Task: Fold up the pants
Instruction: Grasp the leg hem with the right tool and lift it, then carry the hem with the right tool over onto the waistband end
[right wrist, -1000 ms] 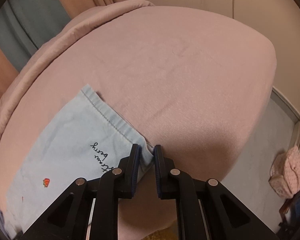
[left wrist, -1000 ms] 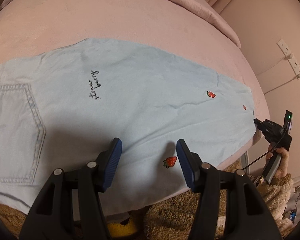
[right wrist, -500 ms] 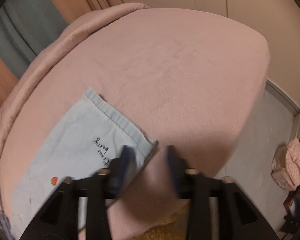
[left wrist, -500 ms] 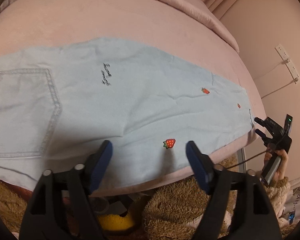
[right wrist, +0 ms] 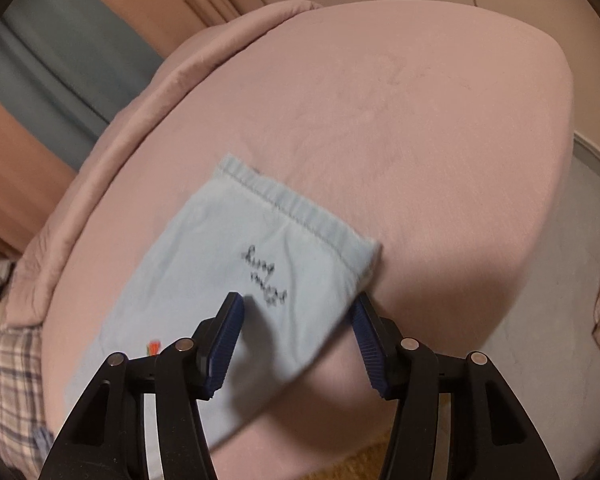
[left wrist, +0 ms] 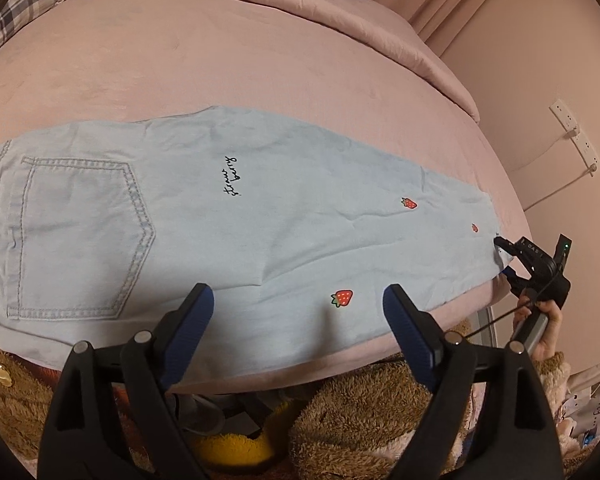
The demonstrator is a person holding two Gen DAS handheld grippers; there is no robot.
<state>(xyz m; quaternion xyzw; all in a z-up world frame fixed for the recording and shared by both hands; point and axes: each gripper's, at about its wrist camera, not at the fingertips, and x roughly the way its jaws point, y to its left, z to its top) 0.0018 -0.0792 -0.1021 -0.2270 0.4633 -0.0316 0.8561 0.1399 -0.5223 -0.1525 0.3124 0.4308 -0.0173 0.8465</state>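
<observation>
Left wrist view: we see pale-blue denim pants (left wrist: 260, 216) flat on the soft pink bed (left wrist: 180, 64), strawberry-embroidered; our left gripper (left wrist: 296, 312) and right gripper (right wrist: 296, 320) both gape, empty.

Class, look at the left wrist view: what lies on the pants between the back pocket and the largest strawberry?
The black cursive "strawberry" script, on otherwise plain blue fabric of the pants, between the pocket and the strawberry.
</observation>
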